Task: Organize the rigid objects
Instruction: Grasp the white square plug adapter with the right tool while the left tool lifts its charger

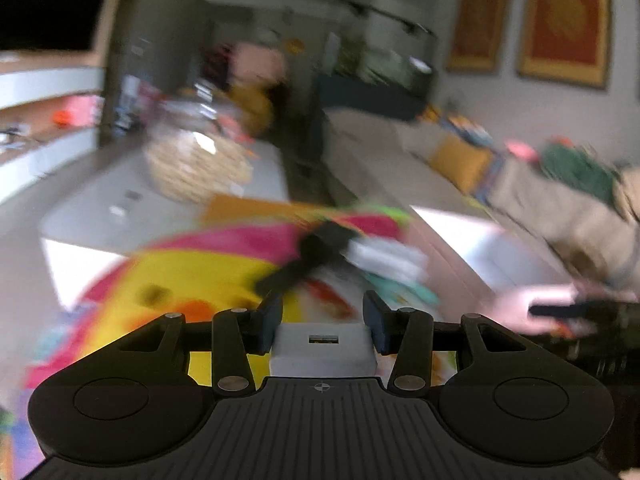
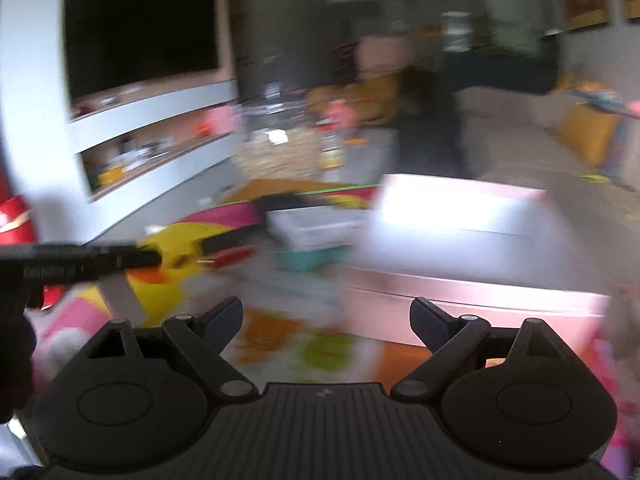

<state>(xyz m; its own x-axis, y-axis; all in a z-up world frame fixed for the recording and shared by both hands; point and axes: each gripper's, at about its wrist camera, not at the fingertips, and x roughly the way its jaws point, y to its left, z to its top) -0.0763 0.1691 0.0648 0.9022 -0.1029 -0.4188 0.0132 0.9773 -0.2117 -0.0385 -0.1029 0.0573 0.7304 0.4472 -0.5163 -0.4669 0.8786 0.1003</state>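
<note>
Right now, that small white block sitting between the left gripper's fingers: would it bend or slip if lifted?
The white block looks like a hard, boxy adapter with flat sides and a small port, so it probably stays stiff. Its smooth faces might slip, though the left gripper has its pads against both sides. It seems small, so likely light. Blur limits certainty.

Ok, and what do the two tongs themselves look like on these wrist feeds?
Both look alike: the left tongs and right tongs have matte black linkage arms with silver pivot pins, dark blue ribbed pads on the fingertips, round black discs either side, and a ridged black base plate with a small centre mark.
</note>
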